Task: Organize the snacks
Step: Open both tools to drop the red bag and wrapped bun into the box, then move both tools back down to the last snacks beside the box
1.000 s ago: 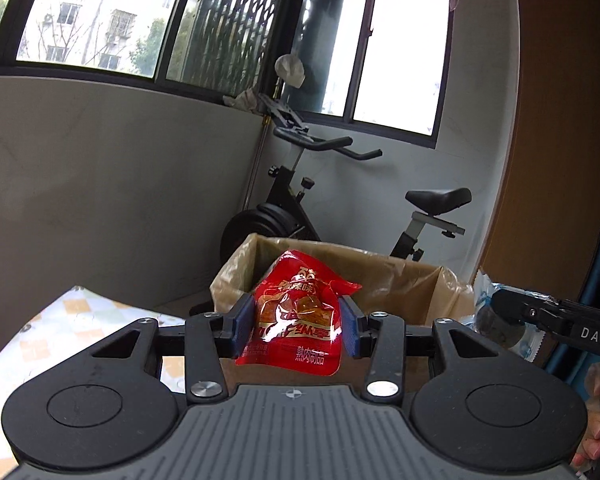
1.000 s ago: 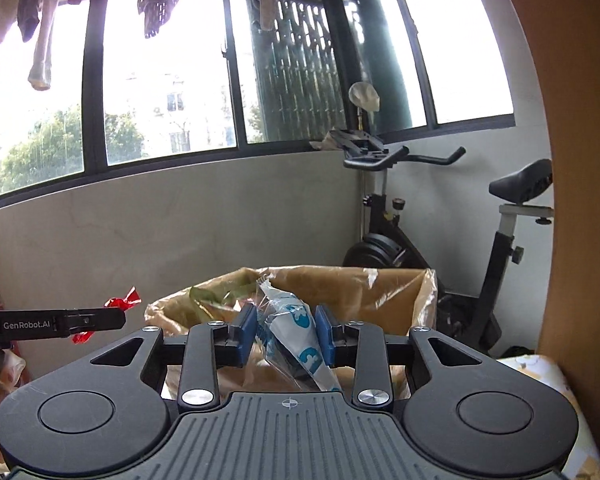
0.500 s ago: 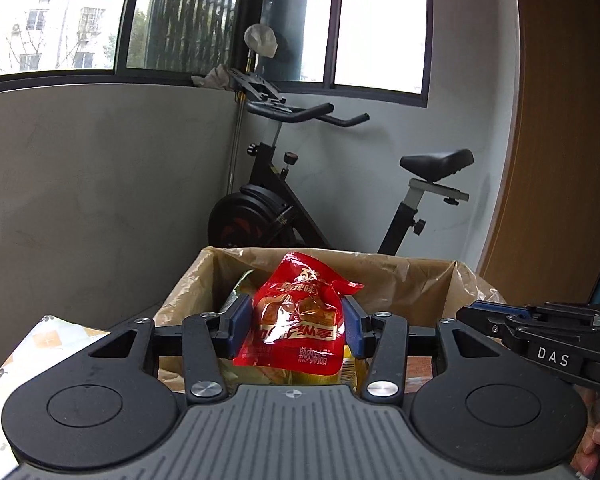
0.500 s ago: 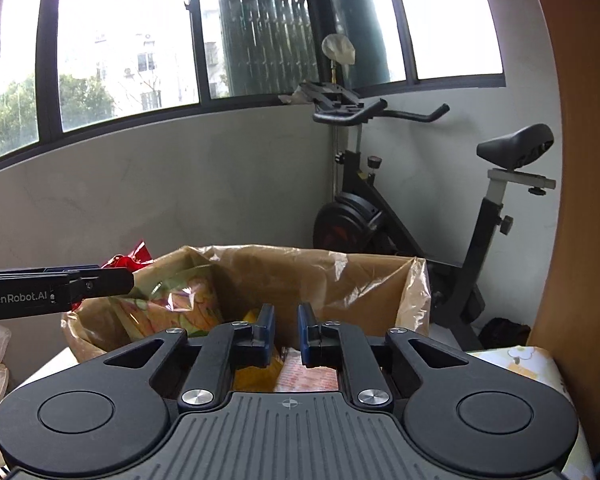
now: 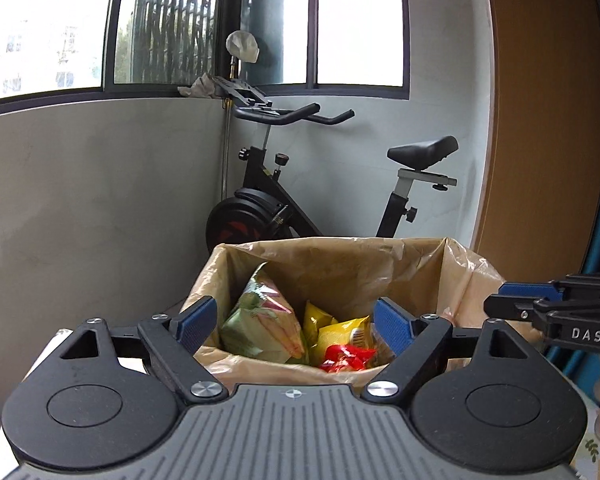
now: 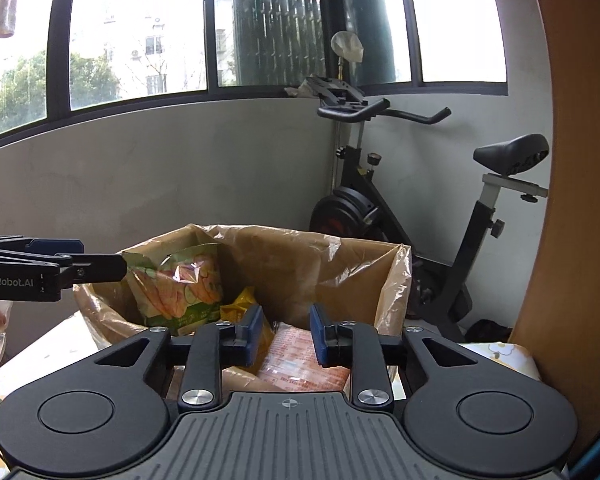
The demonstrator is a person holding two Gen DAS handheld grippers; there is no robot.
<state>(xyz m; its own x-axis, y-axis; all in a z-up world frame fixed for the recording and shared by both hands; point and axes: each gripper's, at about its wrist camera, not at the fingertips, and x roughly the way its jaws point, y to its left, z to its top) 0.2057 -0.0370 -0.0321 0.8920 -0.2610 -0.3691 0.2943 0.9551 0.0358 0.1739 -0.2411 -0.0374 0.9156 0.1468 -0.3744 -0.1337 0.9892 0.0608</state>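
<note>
Left wrist: left tongs [image 5: 296, 322] opening, empty; right tongs [image 6: 285, 334] opening, empty; crinkly red packet [image 5: 346, 358] in plastic-lined box [image 5: 340, 264].

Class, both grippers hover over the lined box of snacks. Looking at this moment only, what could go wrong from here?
1. The left gripper, its jaws opening with nothing between them, hangs just above the box's loose plastic liner; a finger could snag it.
2. The tall green bag leans against the box wall and might tip over the rim.
3. The right gripper is close alongside; they could collide.
</note>
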